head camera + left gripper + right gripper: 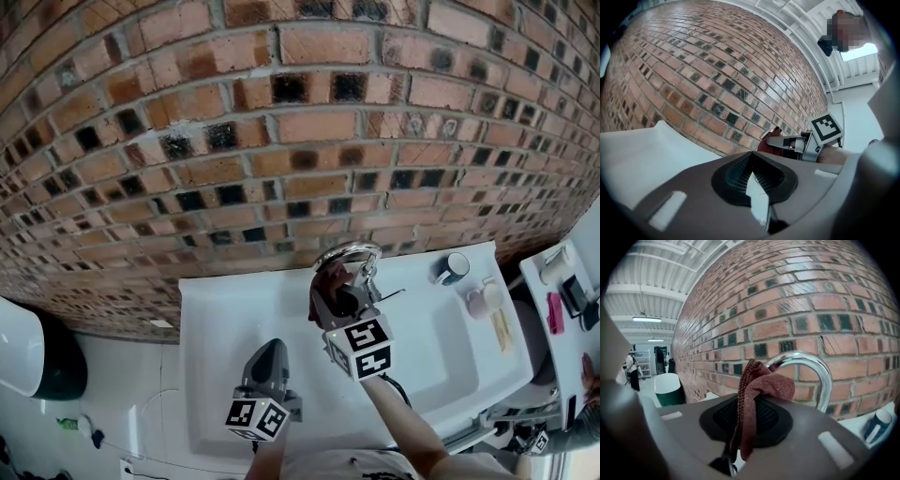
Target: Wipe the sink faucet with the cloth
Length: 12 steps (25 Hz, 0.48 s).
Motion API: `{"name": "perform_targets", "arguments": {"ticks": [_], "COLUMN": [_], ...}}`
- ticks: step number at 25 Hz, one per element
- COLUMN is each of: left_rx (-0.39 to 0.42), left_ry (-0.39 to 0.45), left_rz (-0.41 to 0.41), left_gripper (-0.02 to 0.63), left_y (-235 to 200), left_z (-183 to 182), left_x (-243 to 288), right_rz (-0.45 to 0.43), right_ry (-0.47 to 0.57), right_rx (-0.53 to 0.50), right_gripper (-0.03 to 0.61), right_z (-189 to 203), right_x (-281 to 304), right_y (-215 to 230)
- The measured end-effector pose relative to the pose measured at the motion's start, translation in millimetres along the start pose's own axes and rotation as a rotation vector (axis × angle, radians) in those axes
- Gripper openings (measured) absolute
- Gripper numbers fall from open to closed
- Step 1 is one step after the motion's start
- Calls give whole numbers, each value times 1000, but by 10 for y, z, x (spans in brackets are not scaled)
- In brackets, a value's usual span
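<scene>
Right gripper [334, 287] pinches the red cloth [761, 389] at the faucet [824, 377] arch, clear in right gripper view, barely in head view; left gripper [271, 347] pressed together, empty, over sink [214, 314].

Pinching a reddish cloth [759, 390] in the right gripper [743, 422].
Holding it bunched just before the chrome faucet [821, 376], brick wall [797, 301] behind.

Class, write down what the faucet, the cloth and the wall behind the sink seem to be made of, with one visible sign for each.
Faucet: likely chromed or polished metal; its curved tube is mirror-bright with sharp highlights.
Cloth: knitted or woven fabric, dark red, matte; the looped texture shows.
Wall: brick, rough and matte, with pale mortar joints; real brick or facing, cannot tell.
</scene>
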<state>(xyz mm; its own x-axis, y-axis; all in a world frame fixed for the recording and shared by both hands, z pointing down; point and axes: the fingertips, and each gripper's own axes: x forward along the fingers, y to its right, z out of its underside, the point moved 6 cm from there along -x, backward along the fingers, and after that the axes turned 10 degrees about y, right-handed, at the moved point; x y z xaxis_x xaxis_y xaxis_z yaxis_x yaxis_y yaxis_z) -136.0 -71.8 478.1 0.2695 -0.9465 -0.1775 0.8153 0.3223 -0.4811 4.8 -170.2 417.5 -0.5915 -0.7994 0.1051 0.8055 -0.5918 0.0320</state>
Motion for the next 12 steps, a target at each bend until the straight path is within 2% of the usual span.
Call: {"name": "perform_targets", "arguments": {"ticks": [2, 3, 6, 9, 12], "left_rx": [0, -1, -14, -16, -8], "left_ry": [1, 3, 14, 24, 31], "left_rz": [2, 3, 1, -11, -21], "left_gripper": [6, 5, 6, 6, 6], "left_y": [-2, 1, 23, -19, -44], "left_z": [-3, -7, -19, -60, -91], "left_x": [11, 16, -4, -27, -46], "right_rz": [-44, -55, -26, -11, 17], "right_ry": [23, 33, 48, 77, 152], "right_rx": [-77, -84, -18, -19, 7], "right_gripper": [46, 46, 46, 46, 46], "right_z": [-75, -100, -135, -243, -460], "right_x": [52, 101, 185, 184, 100], "right_y": [-167, -200, -104, -54, 56]}}
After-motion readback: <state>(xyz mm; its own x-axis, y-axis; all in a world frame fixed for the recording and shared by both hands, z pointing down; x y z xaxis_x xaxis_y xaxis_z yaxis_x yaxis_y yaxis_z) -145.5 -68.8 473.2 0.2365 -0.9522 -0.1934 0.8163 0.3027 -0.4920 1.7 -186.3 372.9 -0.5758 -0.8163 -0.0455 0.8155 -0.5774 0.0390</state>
